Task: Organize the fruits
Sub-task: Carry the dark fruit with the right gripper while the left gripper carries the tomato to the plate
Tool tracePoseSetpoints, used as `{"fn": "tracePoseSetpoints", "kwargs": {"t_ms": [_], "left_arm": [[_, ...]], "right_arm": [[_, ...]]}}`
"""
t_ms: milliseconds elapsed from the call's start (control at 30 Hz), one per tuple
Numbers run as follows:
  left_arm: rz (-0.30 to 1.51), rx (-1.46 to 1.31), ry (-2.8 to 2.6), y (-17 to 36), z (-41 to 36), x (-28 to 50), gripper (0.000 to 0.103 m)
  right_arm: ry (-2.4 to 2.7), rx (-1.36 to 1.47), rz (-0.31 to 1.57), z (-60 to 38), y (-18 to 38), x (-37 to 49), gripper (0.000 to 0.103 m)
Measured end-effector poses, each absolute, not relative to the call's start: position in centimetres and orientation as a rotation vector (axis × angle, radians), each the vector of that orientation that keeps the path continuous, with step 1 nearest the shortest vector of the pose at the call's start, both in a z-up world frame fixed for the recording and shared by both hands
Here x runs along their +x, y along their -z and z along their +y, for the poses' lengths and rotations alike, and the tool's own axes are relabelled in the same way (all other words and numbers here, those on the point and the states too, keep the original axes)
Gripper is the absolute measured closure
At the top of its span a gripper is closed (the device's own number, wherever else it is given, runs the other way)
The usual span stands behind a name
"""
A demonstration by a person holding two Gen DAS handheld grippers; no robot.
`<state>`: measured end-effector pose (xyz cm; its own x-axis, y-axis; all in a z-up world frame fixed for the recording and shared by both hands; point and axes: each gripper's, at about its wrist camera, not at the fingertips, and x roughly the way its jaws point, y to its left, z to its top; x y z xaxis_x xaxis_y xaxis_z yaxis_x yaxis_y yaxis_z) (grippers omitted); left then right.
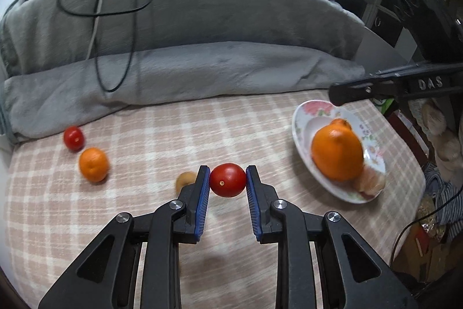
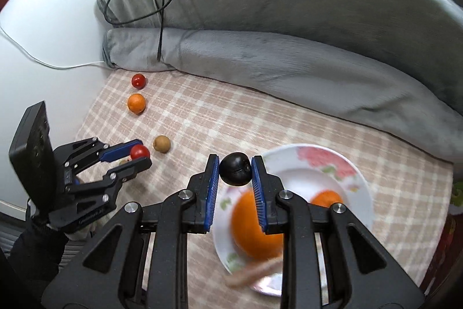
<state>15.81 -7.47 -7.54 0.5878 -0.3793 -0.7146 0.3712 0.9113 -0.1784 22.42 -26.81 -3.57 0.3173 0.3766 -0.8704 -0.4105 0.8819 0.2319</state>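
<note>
The left gripper [image 1: 228, 180] has its blue pads [image 1: 204, 193] pressed against either side of a small red tomato [image 1: 227, 180], which sits right at the fingertips and clear of the checked cloth [image 1: 144, 129] beneath; the gap between the fingers is no wider than the fruit itself. Seen from the right wrist, this gripper angles downward with a dark-sleeved arm [image 2: 34, 248] behind it. Just beyond its left finger, partly hidden by it, lies a small brown fruit [image 1: 185, 178]; farther out to the left of the fingers rest a mandarin [image 1: 94, 164] and, just past that, a second tomato [image 1: 74, 138], near the fold of a grey blanket [image 1: 202, 34]. The right gripper [image 2: 235, 173] likewise clamps its pads on a dark, nearly black round fruit [image 2: 235, 173], held between the tips and raised above the near-left rim of a floral plate [image 2: 356, 173]. This gripper tips steeply down, so the plate fills the space under and to the right of its fingers. On the plate, a large orange [image 2: 251, 225] lies directly below the fingers, blurred, with a smaller orange fruit [image 2: 327, 199] behind the right finger. From the left wrist, a peeled citrus [image 1: 371, 184] shows at the plate's near edge, touching the large orange.
</note>
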Motion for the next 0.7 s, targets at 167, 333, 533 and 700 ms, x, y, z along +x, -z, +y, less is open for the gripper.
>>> {"fn": "tracePoseSetpoints", "kwargs": {"t_ms": [167,333,533,700], "left_arm": [[0.823,-0.006,0.474,6.7,-9.4,16.4,0.080],[0.816,-0.009,0.513,6.0,-11.7,17.3,0.080],[0.804,0.004,0.563,5.2,-14.5,17.9,0.080],[0.814,0.036,0.586,5.0,-16.8,18.7,0.080]], "right_arm": [[-0.480,-0.006,1.106,-30.4,3.1,20.6,0.079],[-0.449,0.010,1.072,-33.4,3.0,18.5,0.079],[-0.430,0.009,1.086,-35.2,4.1,16.3,0.079],[-0.426,0.021,1.109,-36.4,5.4,15.0,0.079]]}}
